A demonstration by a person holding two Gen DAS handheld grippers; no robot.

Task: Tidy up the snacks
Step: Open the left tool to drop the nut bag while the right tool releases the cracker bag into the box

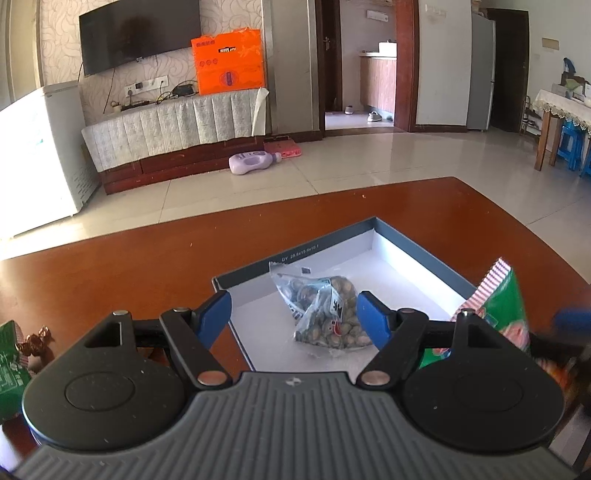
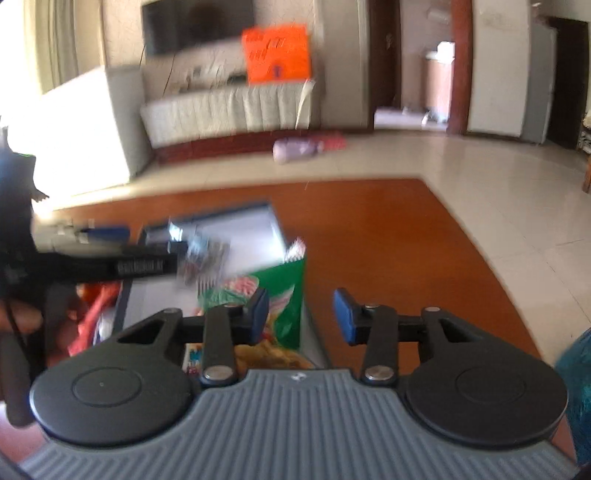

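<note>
Both hand-held grippers, left and right, gape wide, empty; clear snack bag lies in the box on the worktop.

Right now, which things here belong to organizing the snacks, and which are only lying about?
For the job: box, clear bag of nuts, green snack bag, wrapped candy.

Lying about: purple bottle, orange carton, TV.

Reddish wooden table carries open grey box; green packet at left edge.
</note>
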